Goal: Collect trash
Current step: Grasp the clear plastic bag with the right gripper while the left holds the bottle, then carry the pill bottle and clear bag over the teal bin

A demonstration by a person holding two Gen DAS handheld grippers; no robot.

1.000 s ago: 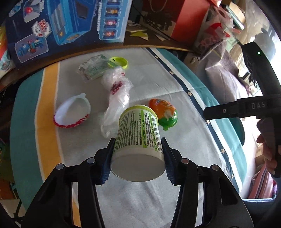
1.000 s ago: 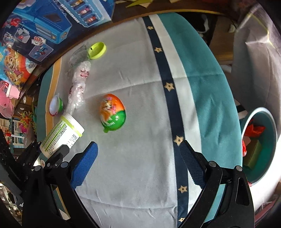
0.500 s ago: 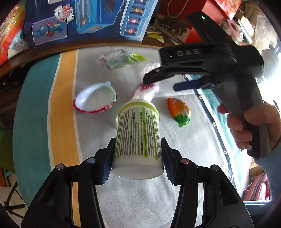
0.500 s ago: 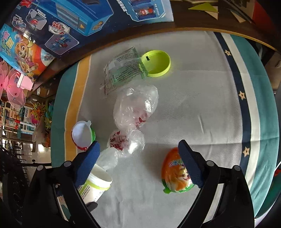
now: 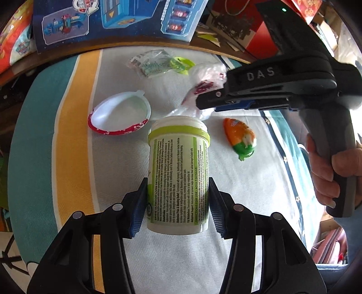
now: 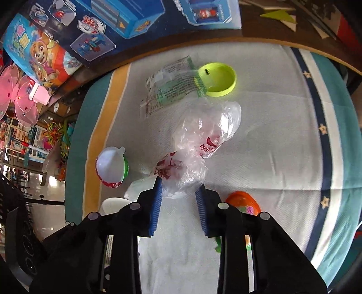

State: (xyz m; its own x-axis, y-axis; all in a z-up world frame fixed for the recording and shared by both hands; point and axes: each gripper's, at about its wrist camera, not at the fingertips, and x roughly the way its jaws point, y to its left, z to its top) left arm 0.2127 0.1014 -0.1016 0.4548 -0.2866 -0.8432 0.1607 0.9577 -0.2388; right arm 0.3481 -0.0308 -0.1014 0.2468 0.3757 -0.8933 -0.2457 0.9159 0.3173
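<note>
My left gripper [image 5: 177, 204] is shut on a white bottle with a green label [image 5: 178, 174], held above the cloth. My right gripper [image 6: 179, 192] has its blue pads on either side of the near end of a crumpled clear plastic bag with red print [image 6: 203, 140]; the jaws are narrow around it. The bag also shows in the left wrist view [image 5: 203, 86], under the right gripper's fingers [image 5: 228, 106]. An orange and green toy egg [image 5: 241, 138] lies right of the bottle and shows in the right wrist view [image 6: 243, 201].
A white egg half with a red rim [image 5: 120, 113], a printed clear wrapper [image 6: 172, 86] and a lime green lid [image 6: 217, 79] lie on the striped cloth [image 6: 282, 135]. Toy boxes [image 5: 113, 20] stand along the far edge.
My right gripper has moved in over the plastic bag and its jaws have narrowed around the bag's near end. My left gripper still holds the bottle, now tilted more upright.
</note>
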